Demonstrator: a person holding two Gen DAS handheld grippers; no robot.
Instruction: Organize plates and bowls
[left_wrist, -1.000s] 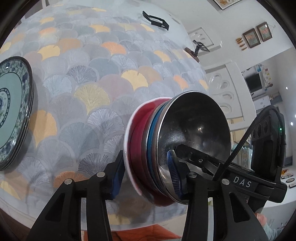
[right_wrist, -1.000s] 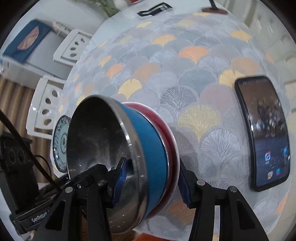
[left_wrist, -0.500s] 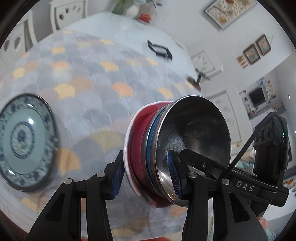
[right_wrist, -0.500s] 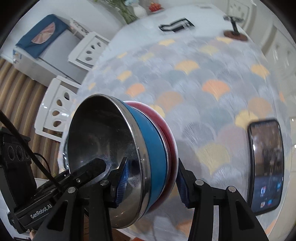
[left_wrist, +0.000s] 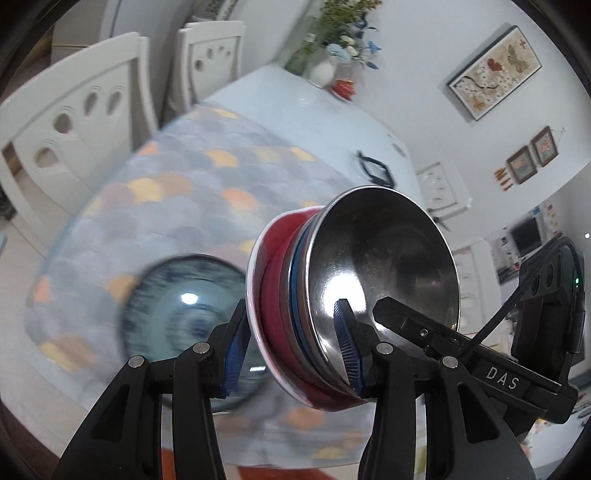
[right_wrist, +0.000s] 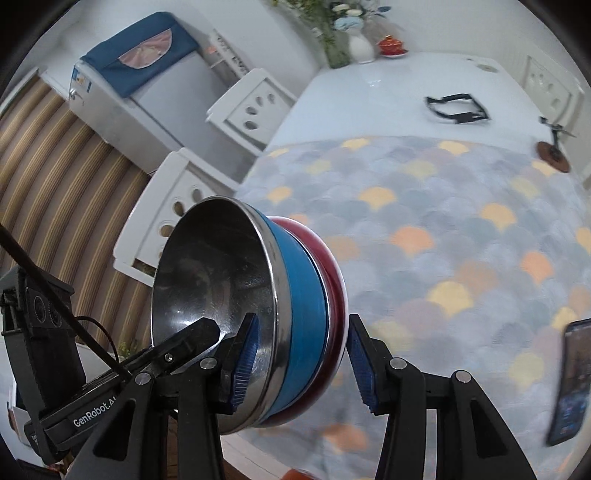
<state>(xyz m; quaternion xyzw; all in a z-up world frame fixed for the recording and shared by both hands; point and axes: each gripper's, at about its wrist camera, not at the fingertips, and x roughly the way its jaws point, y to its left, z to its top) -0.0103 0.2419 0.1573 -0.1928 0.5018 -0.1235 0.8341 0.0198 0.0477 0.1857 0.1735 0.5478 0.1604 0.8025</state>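
Lifting clear of the table: both grippers, left gripper (left_wrist: 293, 349) and right gripper (right_wrist: 301, 363), clamp opposite rims of the bowl stack (left_wrist: 354, 295), now higher above the tablecloth (right_wrist: 443, 221) than a second ago. Judged headed for the patterned plate (left_wrist: 177, 314), near the table's left edge, seen only by the left wrist; phone (right_wrist: 570, 380) only by the right.

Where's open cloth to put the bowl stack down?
Free: the wide stretch of patterned cloth between the bowl stack and the phone, and the far part toward the black frame. Crowded: left side, where the blue-rimmed plate lies beside the stack; the right edge by the phone.
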